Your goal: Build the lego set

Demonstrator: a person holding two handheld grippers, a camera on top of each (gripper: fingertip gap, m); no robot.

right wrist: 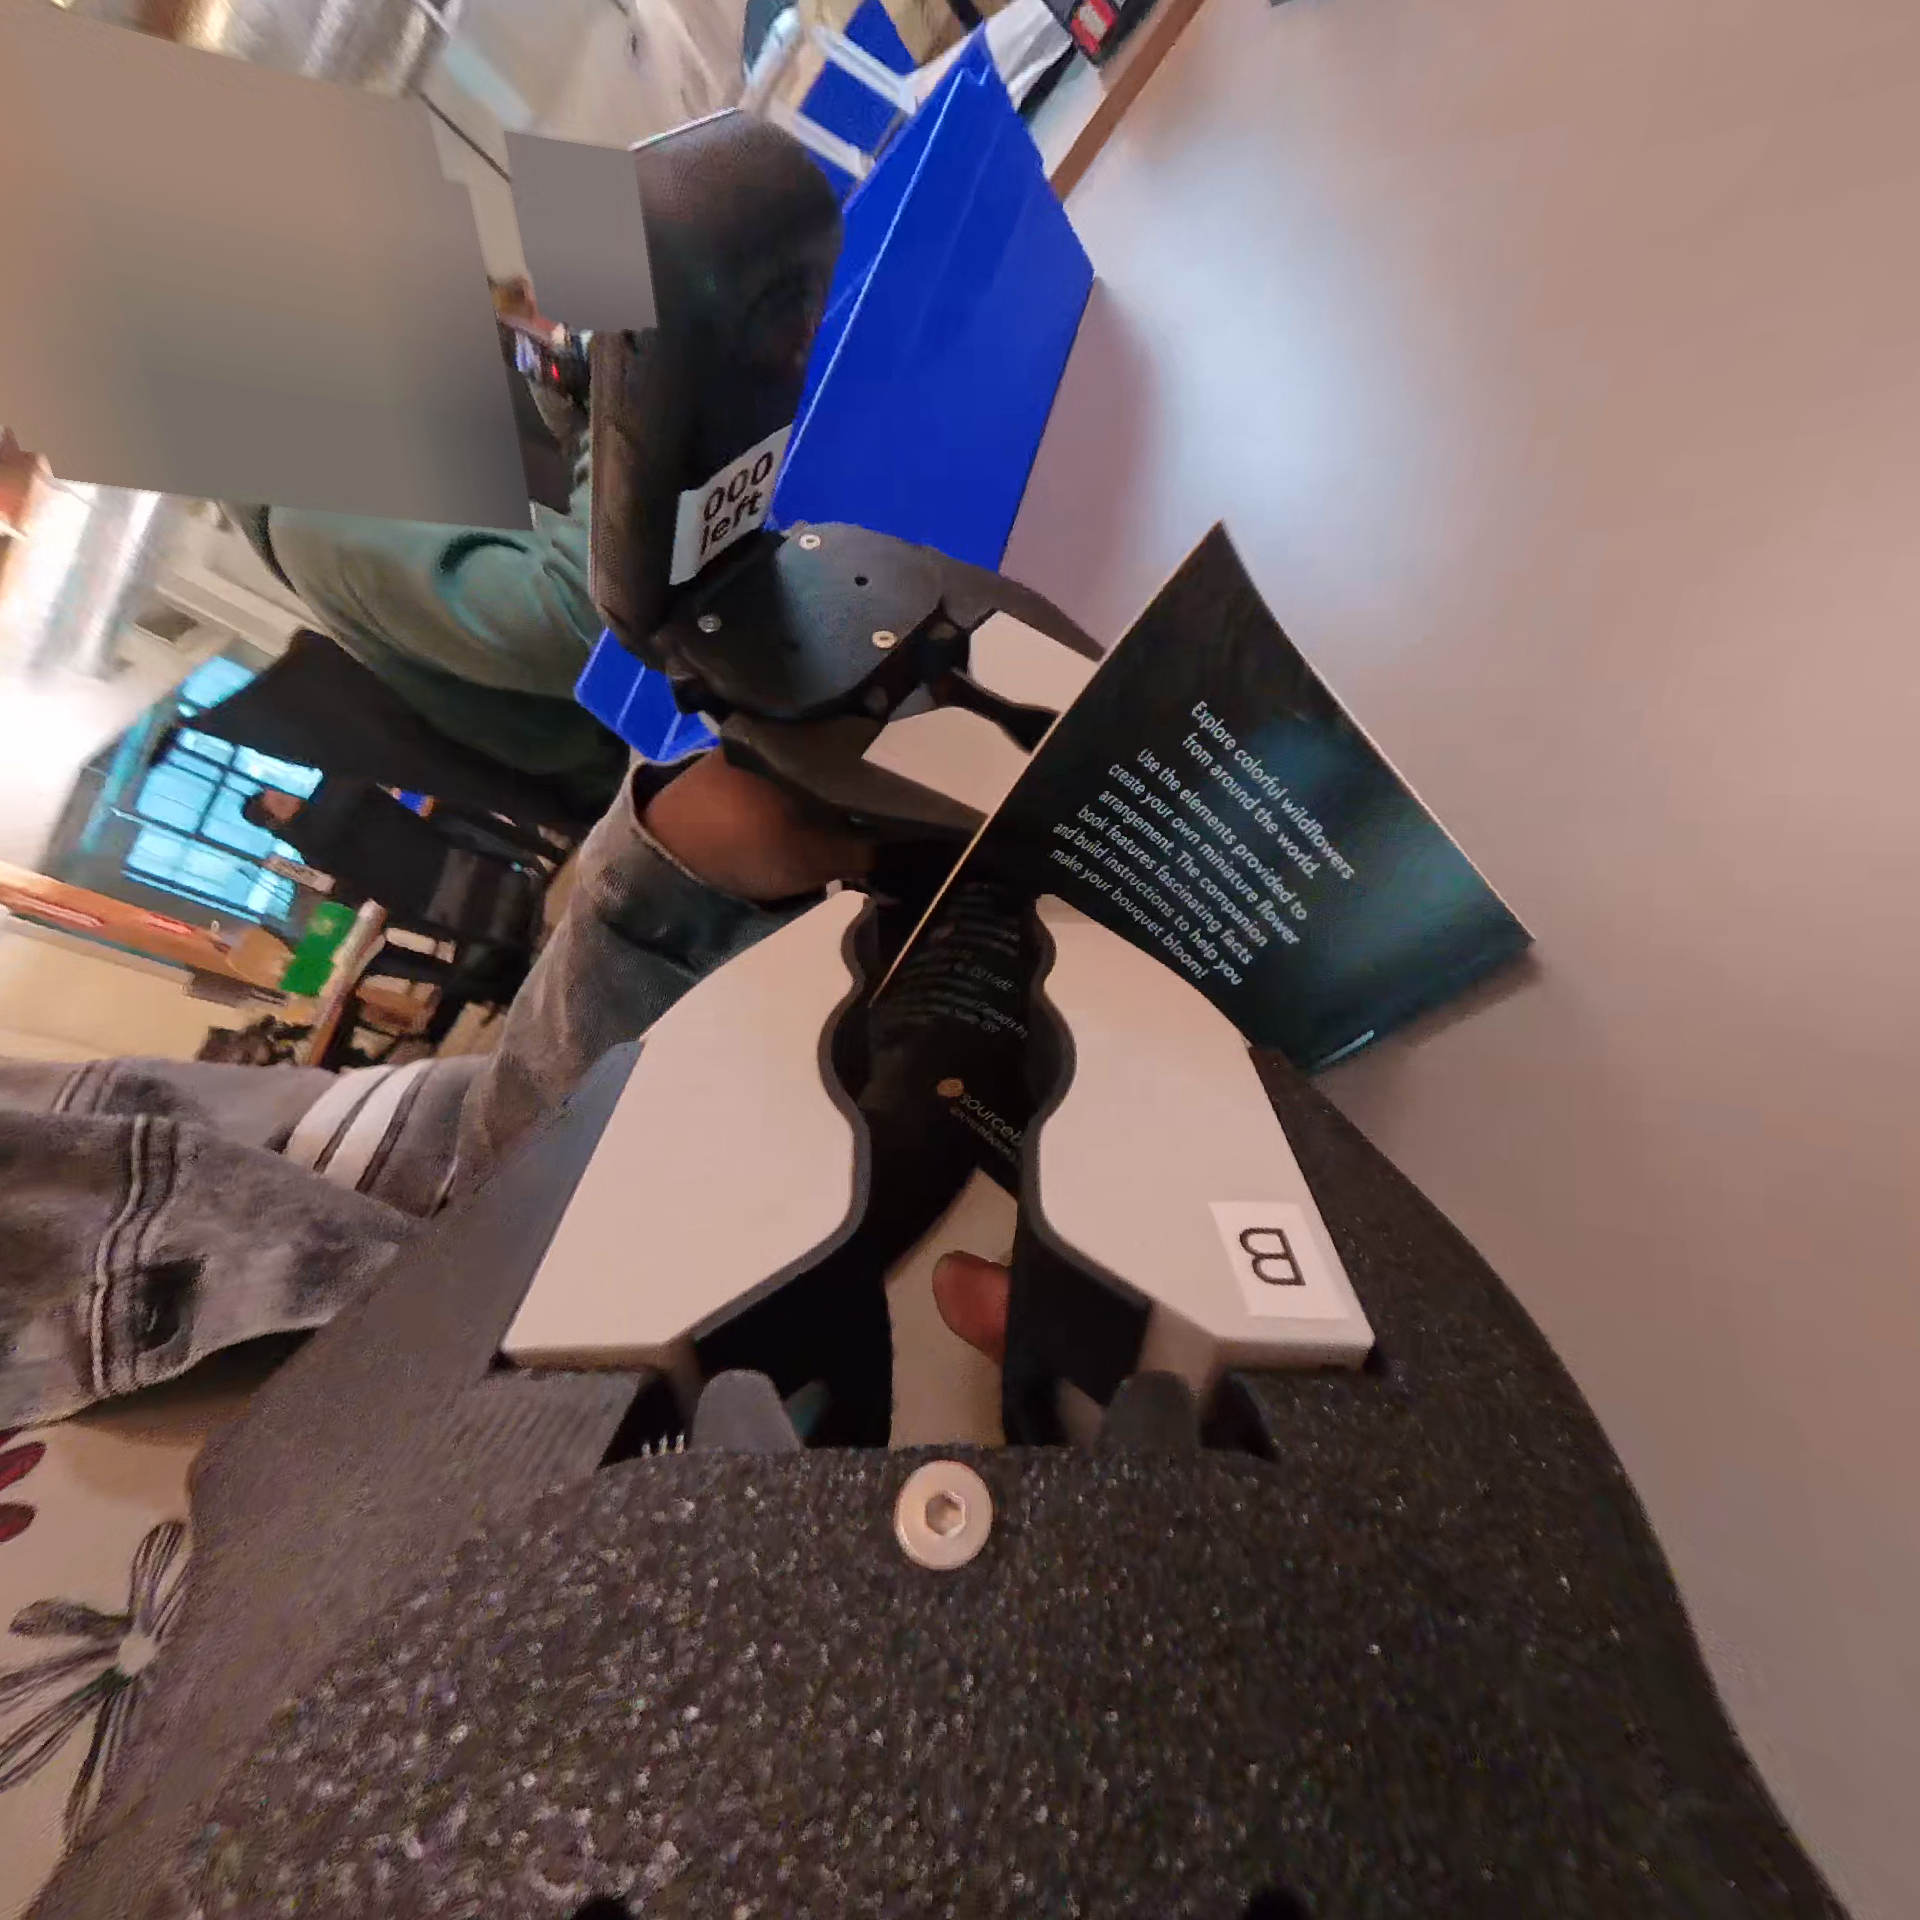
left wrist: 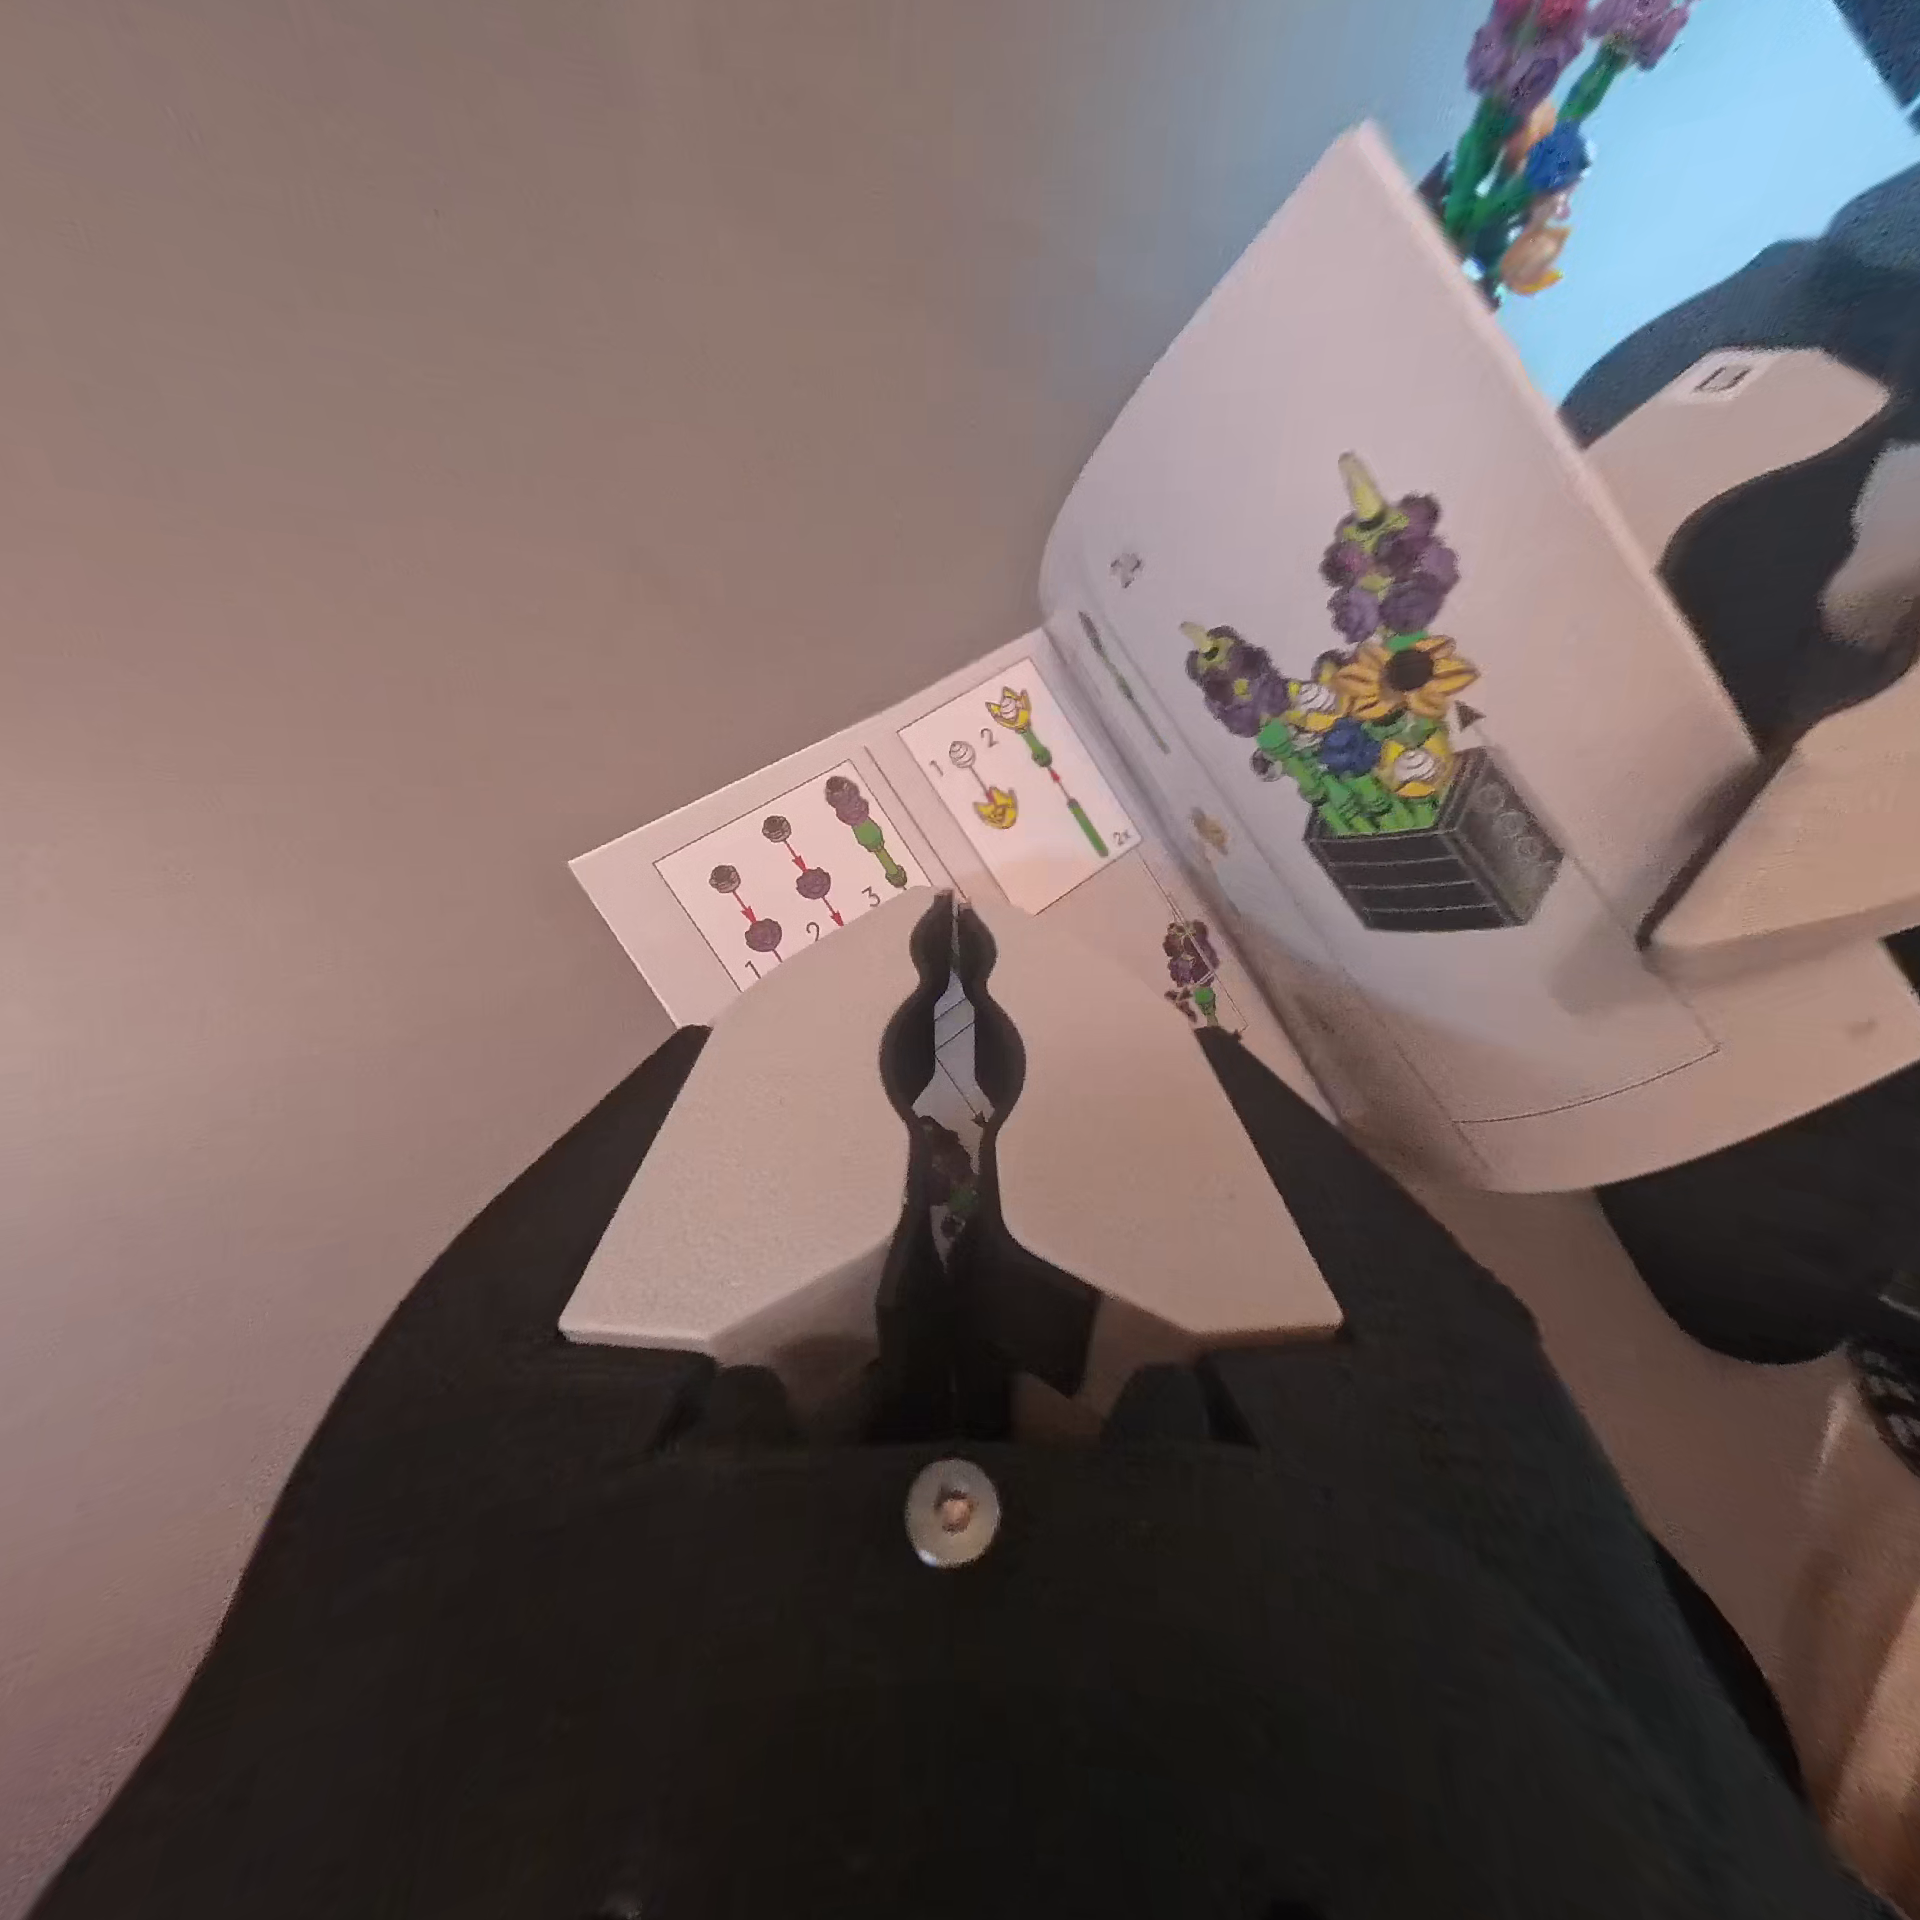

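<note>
Left wrist view, from left: bare grey table [left wrist: 468, 520], then my left gripper [left wrist: 951, 914], its white fingers pressed together on the lower pages of the instruction booklet [left wrist: 1403, 779], which lies open on the table; a raised page curves up at right, where my right gripper [left wrist: 1766, 810] meets it. Right wrist view: the left gripper [right wrist: 997, 717] sits beyond the booklet's dark back cover [right wrist: 1247, 810], a blue bin [right wrist: 935, 312] behind it; my right gripper [right wrist: 956, 914] appears to pinch that cover, though contact at the tips is hard to confirm. I judge the booklet light, thin and floppy (easily creased), best held near the spine or outer margin. Open table lies left and beyond; the bin and the person crowd the near side.
</note>
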